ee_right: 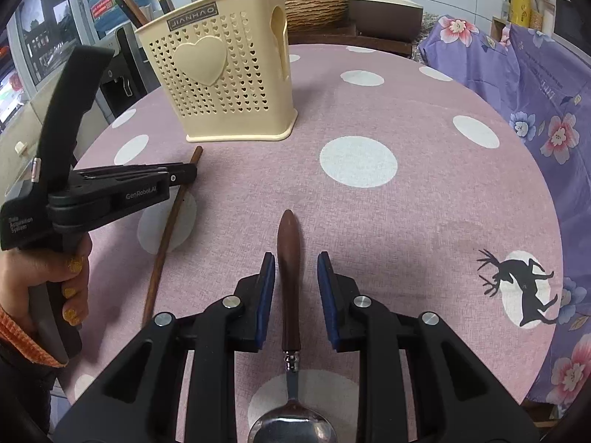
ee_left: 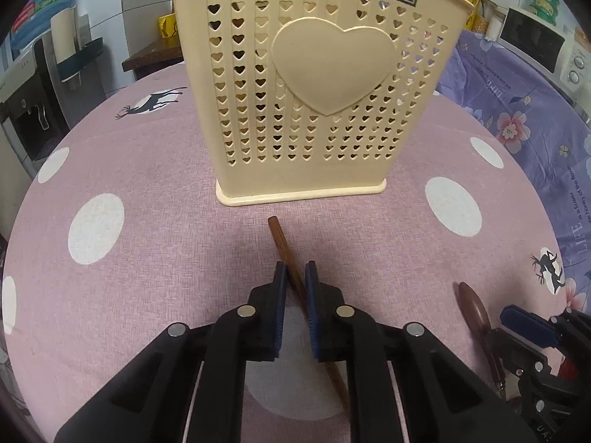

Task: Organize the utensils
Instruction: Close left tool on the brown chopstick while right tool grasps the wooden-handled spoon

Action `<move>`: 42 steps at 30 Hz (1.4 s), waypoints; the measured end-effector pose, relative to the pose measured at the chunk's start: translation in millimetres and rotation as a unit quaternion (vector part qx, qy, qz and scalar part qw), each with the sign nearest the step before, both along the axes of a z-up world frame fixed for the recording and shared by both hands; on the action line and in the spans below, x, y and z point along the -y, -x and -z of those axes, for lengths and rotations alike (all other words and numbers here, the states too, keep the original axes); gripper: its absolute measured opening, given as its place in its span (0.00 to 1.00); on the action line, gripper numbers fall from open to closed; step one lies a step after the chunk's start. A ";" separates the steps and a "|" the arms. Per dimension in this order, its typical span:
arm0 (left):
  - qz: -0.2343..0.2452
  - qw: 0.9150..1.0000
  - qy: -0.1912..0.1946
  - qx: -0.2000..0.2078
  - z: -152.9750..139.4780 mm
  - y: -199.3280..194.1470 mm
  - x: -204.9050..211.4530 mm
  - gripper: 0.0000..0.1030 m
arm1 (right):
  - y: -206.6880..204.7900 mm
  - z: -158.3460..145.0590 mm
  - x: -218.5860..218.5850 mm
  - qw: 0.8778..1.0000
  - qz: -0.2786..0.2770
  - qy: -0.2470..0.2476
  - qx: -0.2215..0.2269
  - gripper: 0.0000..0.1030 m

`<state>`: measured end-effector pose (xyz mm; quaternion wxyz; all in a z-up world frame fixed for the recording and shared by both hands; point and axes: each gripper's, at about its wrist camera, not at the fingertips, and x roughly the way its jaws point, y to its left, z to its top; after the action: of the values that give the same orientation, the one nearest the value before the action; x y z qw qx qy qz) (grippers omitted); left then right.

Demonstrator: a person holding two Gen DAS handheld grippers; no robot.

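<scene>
Two grippers, both low over bench (ee_right: pixel 424 192). Left gripper (ee_left: pixel 294 277): pads close around chopstick (ee_left: pixel 281 243), contact unclear. Right gripper (ee_right: pixel 296 269): apart, straddling spoon (ee_right: pixel 289 277) handle, not touching. Holder (ee_left: pixel 314 85) upright beyond.

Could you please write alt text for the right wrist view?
The right gripper, open, straddles a wood-handled spoon lying on a pink dotted tablecloth. Left of it, the left gripper is at a chopstick before a cream holder.
</scene>
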<state>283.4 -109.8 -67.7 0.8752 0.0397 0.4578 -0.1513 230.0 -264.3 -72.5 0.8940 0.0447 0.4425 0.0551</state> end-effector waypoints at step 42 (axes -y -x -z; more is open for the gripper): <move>0.014 1.000 -0.011 0.007 0.6 -4.4 24.4 0.08 | -25.2 5.8 -10.2 0.999 -0.030 0.029 -0.010 0.16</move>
<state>287.8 -134.2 -68.3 0.8758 0.0571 0.4524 -0.1581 255.2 -254.1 -78.3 0.8884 0.0058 0.4540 0.0685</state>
